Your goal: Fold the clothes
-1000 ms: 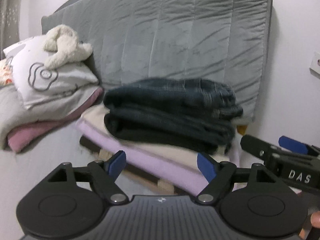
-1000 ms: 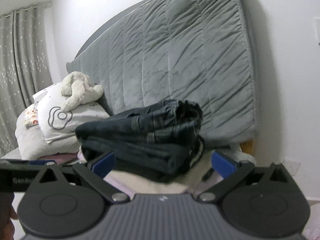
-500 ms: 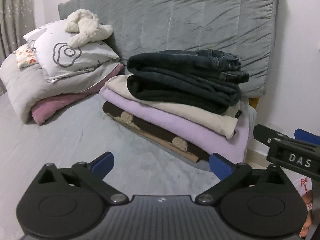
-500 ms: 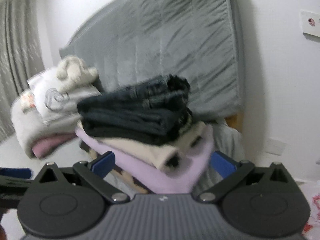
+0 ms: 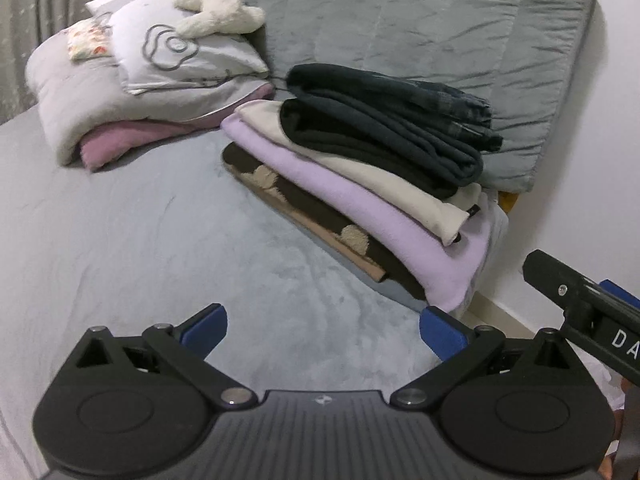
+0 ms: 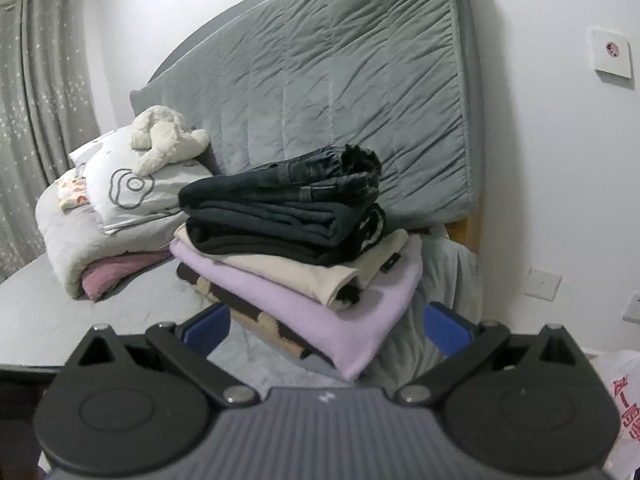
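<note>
Both claws stand with their blue pads spread wide and nothing between them: the left claw hangs over bare grey bed in the lower middle of its frame, and the right claw sits low in its own view, its tip also poking in at the right edge of the left view. Empty, parted pads suit a moment between garments, judging by how nothing is gripped.

A stack of folded clothes lies right of centre in the left view, above and beyond the left claw and apart from it. Dark jeans sit on top, over a black garment, a cream one, a lilac sweater and a brown patterned piece at the bottom. Largest pieces lie lowest, probably to keep the pile steady against the headboard. In the right view the stack fills the centre, its lilac corner just above the gap between the pads, not touching them.

A pillow and plush toy rest at upper left.
</note>
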`<state>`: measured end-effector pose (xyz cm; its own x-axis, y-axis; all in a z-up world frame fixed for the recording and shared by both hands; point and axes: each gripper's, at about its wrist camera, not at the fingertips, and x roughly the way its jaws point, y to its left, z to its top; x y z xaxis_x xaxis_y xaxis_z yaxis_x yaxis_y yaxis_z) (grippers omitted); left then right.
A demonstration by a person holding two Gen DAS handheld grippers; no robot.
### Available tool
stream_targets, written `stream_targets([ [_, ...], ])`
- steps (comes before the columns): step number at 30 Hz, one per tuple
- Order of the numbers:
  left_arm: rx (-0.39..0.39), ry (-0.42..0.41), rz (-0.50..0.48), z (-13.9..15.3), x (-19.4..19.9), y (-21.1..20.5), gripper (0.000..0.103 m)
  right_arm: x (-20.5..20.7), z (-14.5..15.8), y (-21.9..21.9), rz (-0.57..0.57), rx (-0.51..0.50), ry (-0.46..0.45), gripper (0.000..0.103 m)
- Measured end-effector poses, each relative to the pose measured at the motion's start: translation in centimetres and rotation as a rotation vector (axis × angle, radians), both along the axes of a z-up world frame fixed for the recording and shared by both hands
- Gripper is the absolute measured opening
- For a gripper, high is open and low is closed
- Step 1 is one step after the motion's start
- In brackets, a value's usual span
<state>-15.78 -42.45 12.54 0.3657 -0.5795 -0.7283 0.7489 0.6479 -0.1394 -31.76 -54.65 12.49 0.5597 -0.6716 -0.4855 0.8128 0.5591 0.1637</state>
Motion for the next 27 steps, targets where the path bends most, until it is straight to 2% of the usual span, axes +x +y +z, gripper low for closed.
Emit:
stream_targets([
  [8,0.038,-0.003,0.066,0.3,-0.5,2.6,0.103,1.0,0.3,1.7,0.028,-0.016,0.027,0.103],
  [13,0.069,0.001,0.198,0.2,-0.3,5.0,0.103,2.1,0.4,2.7,0.076,0.006,0.036,0.103],
  [19,0.114,0.020,0.315,-1.0,1.4,8.4,0.103,5.1,-0.7,5.1,0.206,0.038,0.076,0.103],
  [27,0.132,0.044,0.459,-3.0,4.2,13.4,0.103,9.6,-2.6,8.6,0.345,0.070,0.107,0.103],
])
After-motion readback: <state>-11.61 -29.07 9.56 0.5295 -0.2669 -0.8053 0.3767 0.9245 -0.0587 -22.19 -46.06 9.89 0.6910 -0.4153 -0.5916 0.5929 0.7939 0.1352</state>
